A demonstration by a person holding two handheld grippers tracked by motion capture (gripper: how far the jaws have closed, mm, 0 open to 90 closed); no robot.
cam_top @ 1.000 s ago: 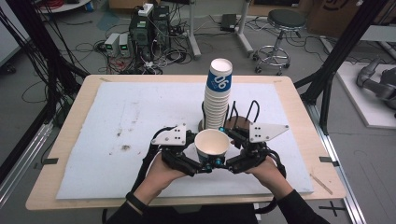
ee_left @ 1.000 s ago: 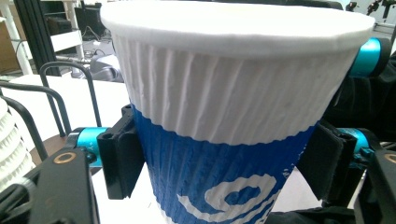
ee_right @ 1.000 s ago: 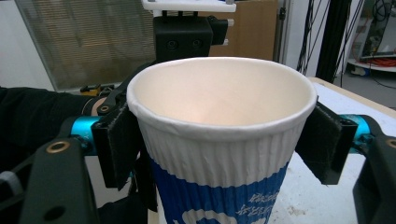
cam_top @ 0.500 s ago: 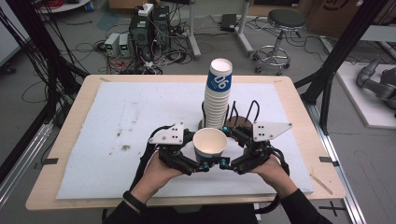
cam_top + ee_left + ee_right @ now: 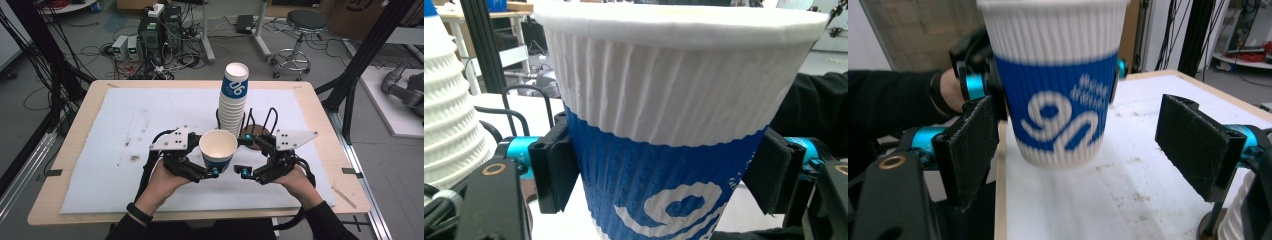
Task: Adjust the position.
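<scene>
The left gripper [image 5: 212,167] was clamped on the paper cup [image 5: 218,149], holding it upright above the white mat [image 5: 100,130], just in front of the cup stack [image 5: 234,102]. The right gripper [image 5: 242,157] stood with jaws apart, seemingly not touching the cup. Squeezing harder could crush the thin ribbed wall; bumping the stack could topple it.

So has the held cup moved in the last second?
Barely. The cup stays just in front of the stack, gripped by the left gripper; the right gripper remains open beside it.
</scene>
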